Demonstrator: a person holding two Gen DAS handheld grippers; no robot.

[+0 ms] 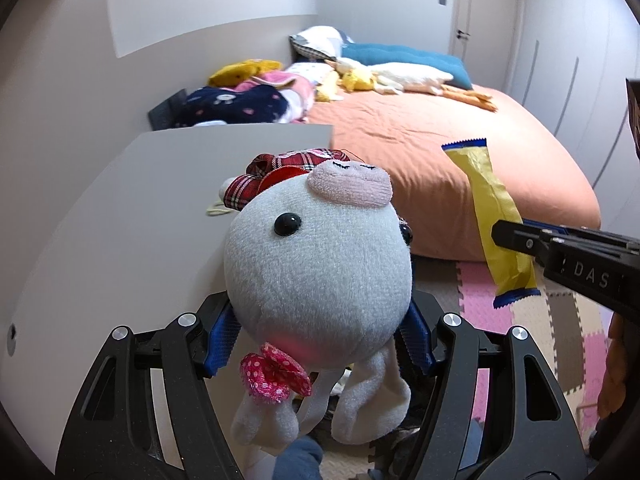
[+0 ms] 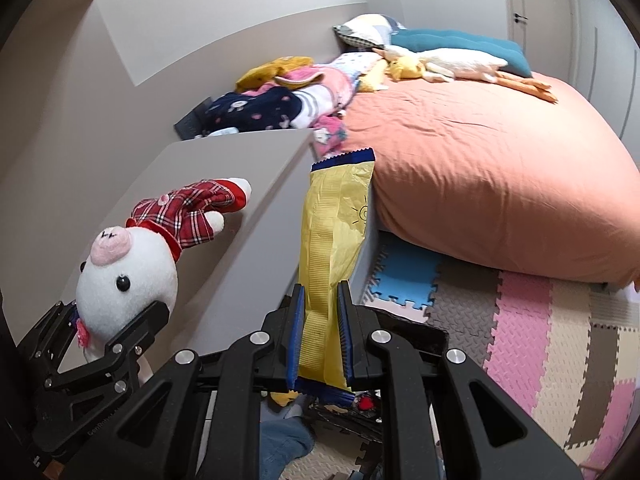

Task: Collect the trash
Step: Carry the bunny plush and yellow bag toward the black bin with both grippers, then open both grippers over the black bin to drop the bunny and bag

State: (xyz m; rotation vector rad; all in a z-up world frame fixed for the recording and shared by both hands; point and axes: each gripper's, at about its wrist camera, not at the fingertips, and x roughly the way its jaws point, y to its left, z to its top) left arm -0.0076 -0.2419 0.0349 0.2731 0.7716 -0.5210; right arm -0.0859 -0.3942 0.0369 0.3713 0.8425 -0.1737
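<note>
A white plush toy [image 1: 320, 264] with a pink snout, a red plaid dress and a dotted bow fills the left wrist view. My left gripper [image 1: 318, 336] is shut on its head, the blue pads pressing both sides. In the right wrist view that toy [image 2: 128, 280] and the left gripper [image 2: 112, 312] show at the lower left. My right gripper [image 2: 322, 320] is shut on a long yellow snack wrapper [image 2: 332, 240] with blue ends, held upright near its lower end. The left wrist view shows the wrapper [image 1: 488, 200] and the right gripper [image 1: 516, 240] at the right.
A grey cabinet top [image 2: 224, 168] lies just ahead on the left. Beyond it stands a bed [image 2: 500, 168] with an orange cover, piled clothes [image 2: 272, 108] and soft toys. A pink, grey and cream foam mat [image 2: 540, 332] covers the floor. A dark-rimmed container [image 2: 416, 332] sits below.
</note>
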